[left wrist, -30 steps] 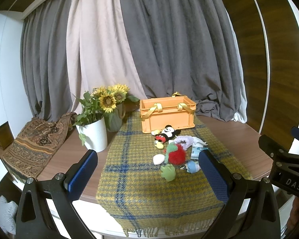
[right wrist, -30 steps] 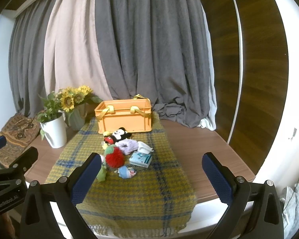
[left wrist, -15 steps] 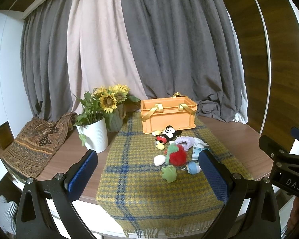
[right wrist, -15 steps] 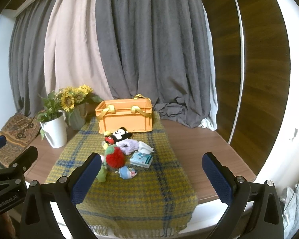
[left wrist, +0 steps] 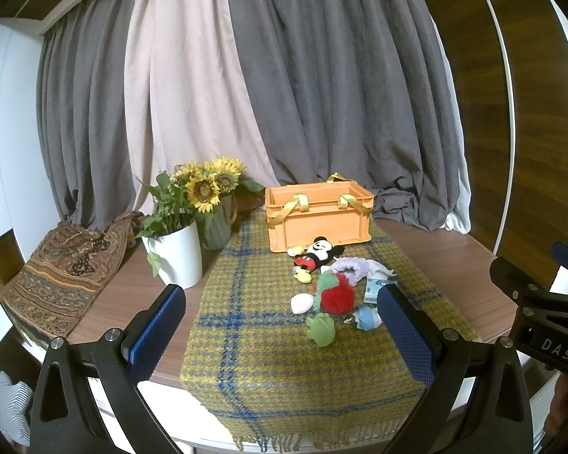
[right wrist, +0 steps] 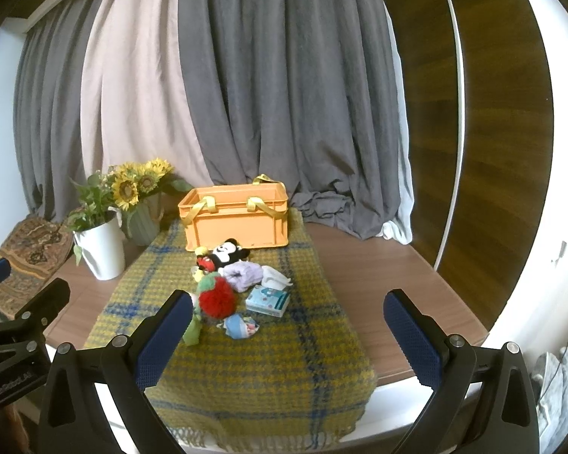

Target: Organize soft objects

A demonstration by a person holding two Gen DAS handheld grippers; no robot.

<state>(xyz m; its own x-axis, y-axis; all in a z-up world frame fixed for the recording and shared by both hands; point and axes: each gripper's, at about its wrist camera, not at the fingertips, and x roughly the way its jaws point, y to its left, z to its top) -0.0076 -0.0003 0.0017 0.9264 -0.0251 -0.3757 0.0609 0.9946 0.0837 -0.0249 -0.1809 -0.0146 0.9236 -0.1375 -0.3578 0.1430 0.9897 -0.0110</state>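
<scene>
An orange crate (left wrist: 318,212) (right wrist: 235,223) with yellow handles stands at the far end of a yellow plaid cloth (left wrist: 253,348) (right wrist: 261,370). In front of it lie soft items: a mouse plush (left wrist: 316,257) (right wrist: 223,255), a purple cloth (left wrist: 350,266) (right wrist: 242,274), a red pompom strawberry (left wrist: 337,295) (right wrist: 216,297), a green toy (left wrist: 320,326), a white oval piece (left wrist: 301,303), a tissue pack (right wrist: 267,299) and a small blue bundle (left wrist: 365,318) (right wrist: 240,326). My left gripper (left wrist: 282,329) and right gripper (right wrist: 287,335) are open and empty, held back from the table's near edge.
A white pot with a plant (left wrist: 176,253) (right wrist: 100,251) and a green vase of sunflowers (left wrist: 216,223) (right wrist: 142,223) stand left of the crate. A patterned fabric (left wrist: 64,268) lies at the table's left end. Curtains hang behind. The right gripper's body (left wrist: 541,317) shows at the right.
Both views have edged slightly closer to the table. Both grippers stay open and nothing on the cloth has moved.
</scene>
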